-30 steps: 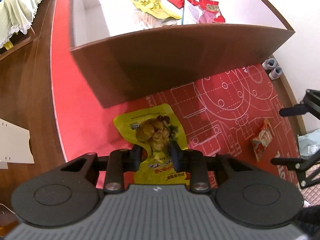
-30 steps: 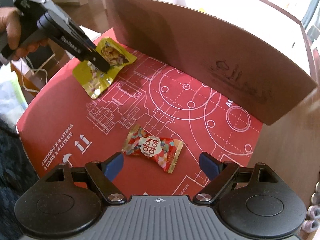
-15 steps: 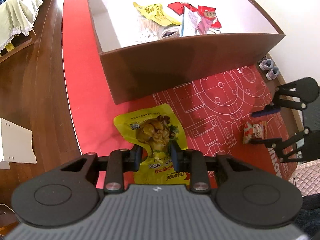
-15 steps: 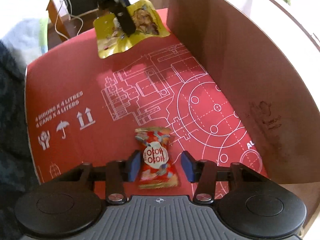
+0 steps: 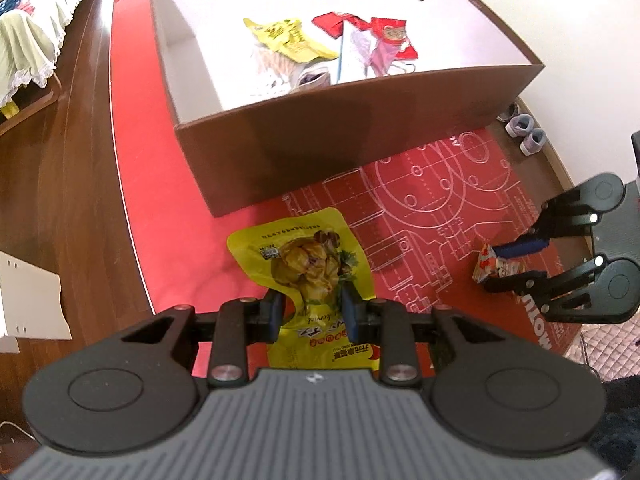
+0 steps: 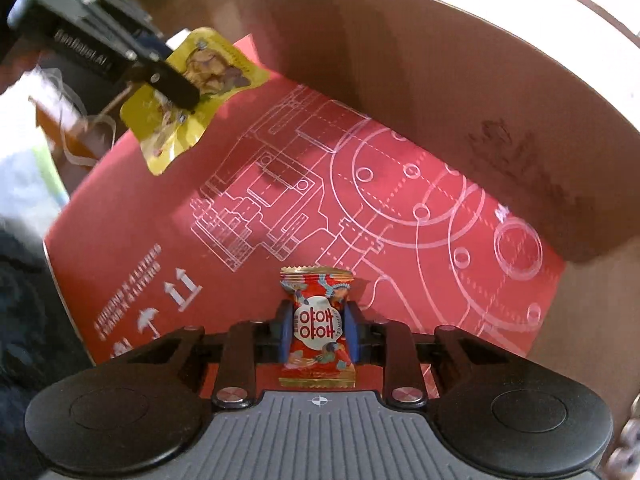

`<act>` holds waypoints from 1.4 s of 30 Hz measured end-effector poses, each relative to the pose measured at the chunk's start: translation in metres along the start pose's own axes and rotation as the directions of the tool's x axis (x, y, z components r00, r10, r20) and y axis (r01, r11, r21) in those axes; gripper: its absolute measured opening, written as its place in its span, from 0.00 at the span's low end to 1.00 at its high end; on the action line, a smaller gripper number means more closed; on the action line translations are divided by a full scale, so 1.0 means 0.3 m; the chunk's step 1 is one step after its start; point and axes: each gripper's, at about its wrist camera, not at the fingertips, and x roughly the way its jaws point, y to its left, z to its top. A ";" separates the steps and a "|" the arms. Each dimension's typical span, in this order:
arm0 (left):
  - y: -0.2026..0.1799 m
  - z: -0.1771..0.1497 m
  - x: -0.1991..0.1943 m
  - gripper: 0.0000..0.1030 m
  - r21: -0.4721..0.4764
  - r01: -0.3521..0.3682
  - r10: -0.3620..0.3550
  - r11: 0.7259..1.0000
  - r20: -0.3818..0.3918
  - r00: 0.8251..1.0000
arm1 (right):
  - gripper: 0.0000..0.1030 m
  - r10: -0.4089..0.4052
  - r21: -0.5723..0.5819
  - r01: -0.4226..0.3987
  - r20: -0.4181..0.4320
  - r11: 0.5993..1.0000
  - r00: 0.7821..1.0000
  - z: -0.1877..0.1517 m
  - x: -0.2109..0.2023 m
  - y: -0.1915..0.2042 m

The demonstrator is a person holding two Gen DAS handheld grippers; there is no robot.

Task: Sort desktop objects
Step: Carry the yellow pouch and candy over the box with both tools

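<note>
My left gripper (image 5: 311, 312) is shut on a yellow snack pouch (image 5: 308, 264), held in the air above the red mat (image 5: 168, 240). From the right wrist view the same yellow pouch (image 6: 196, 92) hangs from the left gripper (image 6: 176, 84) at upper left. My right gripper (image 6: 318, 330) is shut on a small red candy packet (image 6: 318, 320) low over the mat (image 6: 224, 160). In the left wrist view that right gripper (image 5: 516, 264) shows at the right edge with the red packet (image 5: 490, 268) in its fingers.
A large brown box (image 5: 360, 148) with a white inside stands beyond both grippers and holds several snack packets (image 5: 292, 36). Its brown wall (image 6: 440, 80) fills the right wrist view's top. Wooden floor (image 5: 60, 200) lies left of the mat, and a pair of shoes (image 5: 526, 132) far right.
The right gripper closed on the red candy packet, which had lain loose on the mat. The left gripper rose higher with the yellow pouch, so more of the box's inside shows.
</note>
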 end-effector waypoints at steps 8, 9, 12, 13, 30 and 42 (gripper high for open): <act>-0.035 0.034 -0.070 0.24 0.050 0.002 -0.004 0.999 0.045 0.999 | 0.25 0.000 0.248 -0.026 0.104 0.968 0.995 -0.014 -0.125 -0.055; -0.039 0.042 -0.081 0.24 0.057 0.000 -0.004 0.998 0.054 0.999 | 0.25 -0.005 0.269 -0.027 0.116 0.963 0.993 -0.011 -0.143 -0.062; -0.050 0.069 -0.115 0.24 0.082 -0.006 -0.001 0.997 0.082 0.997 | 0.25 -0.019 0.319 -0.032 0.153 0.947 0.988 0.002 -0.191 -0.082; -0.054 0.079 -0.126 0.24 0.090 -0.011 0.002 0.996 0.091 0.996 | 0.25 -0.022 0.332 -0.036 0.168 0.943 0.986 0.009 -0.209 -0.090; -0.071 0.250 -0.240 0.24 0.172 -0.074 0.037 0.982 0.211 0.977 | 0.25 -0.067 0.359 -0.054 0.315 0.932 0.947 0.158 -0.414 -0.185; -0.013 0.385 -0.296 0.24 0.155 -0.137 0.088 0.978 0.289 0.953 | 0.25 -0.094 0.351 -0.049 0.377 0.935 0.921 0.290 -0.456 -0.261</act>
